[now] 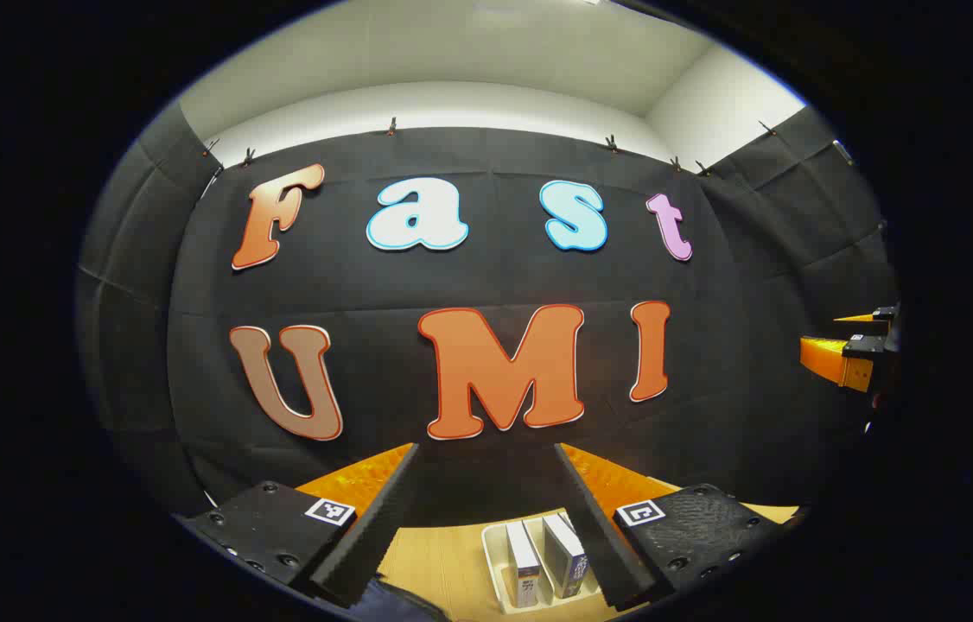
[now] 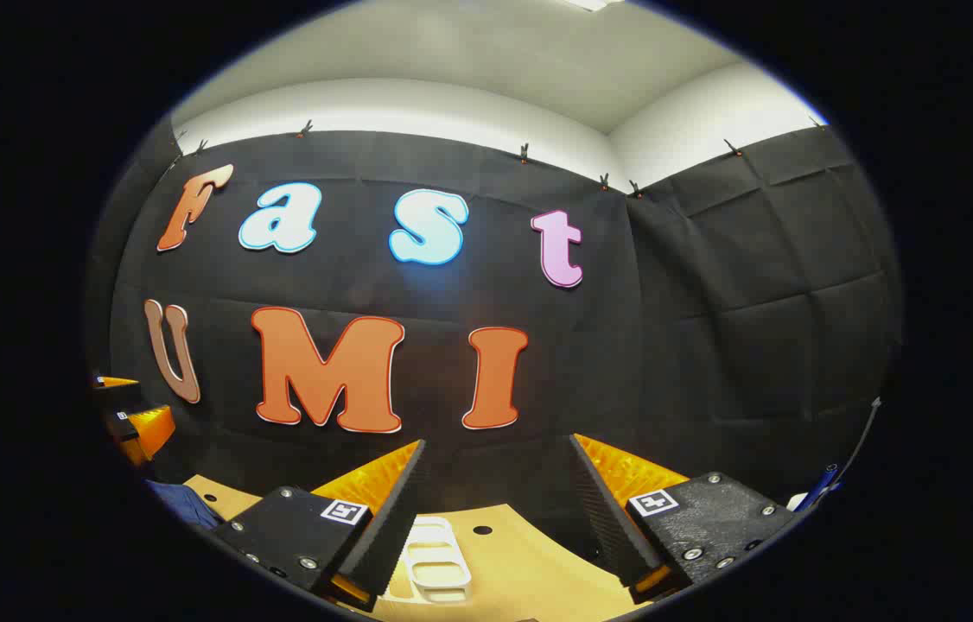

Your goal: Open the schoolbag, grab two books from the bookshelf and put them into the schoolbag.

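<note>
The wooden table lies below me. On it a white bookshelf tray holds two upright books with white spines, between my left tool fingers, spread and empty. My right tool gapes too.

Left gripper, right gripper: jaws apart.

- A staged recording booth: black cloth clipped up as walls ahead of both grippers, plain white wall above.
- A bare wooden tabletop below the grippers.
</note>
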`<state>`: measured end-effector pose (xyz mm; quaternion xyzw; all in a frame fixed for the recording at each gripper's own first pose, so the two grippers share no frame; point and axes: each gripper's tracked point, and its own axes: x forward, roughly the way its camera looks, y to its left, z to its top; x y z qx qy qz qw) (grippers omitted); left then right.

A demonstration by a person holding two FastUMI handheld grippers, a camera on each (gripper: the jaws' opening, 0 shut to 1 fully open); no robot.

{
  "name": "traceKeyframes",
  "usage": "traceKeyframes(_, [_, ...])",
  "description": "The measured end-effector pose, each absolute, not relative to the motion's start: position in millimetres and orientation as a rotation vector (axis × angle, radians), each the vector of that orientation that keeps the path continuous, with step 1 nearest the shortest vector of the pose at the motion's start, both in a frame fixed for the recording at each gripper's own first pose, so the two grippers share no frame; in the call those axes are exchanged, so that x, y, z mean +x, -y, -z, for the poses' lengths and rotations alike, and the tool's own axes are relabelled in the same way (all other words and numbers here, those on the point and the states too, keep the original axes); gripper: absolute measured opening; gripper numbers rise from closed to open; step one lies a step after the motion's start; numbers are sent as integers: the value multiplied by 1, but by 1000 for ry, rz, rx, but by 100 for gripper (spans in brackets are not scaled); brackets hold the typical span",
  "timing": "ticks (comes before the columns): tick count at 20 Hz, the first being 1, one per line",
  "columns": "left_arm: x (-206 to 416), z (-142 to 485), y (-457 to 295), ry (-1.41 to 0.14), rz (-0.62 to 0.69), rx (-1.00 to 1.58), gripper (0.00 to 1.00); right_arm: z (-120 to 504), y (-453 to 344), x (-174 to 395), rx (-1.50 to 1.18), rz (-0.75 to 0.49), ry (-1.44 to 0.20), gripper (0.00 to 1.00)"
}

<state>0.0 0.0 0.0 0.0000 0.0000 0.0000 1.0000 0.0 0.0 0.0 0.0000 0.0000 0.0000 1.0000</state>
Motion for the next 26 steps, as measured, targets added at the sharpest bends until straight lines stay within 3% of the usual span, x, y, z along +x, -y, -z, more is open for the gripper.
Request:
traceKeyframes(4, [-9, 20, -8, 18, -29, -5, 93, 16, -14, 0, -2, -54, -28, 97])
traceKeyframes(8, [-12, 42, -14, -2, -93, 38, 94, 31, -22, 9, 0, -104, -17, 89])
traceKeyframes(9, [-12, 45, -17, -7, -117, 43, 95, 35, -26, 11, 5, -129, -13, 94])
traceKeyframes(20, [-11, 65, 16, -8, -241, -12, 96, 78, -43, 40, 57, -341, -47, 94])
traceKeyframes(26, [-8, 74, 16, -5, -237, -13, 96, 88, -51, 48, 73, -349, -52, 94])
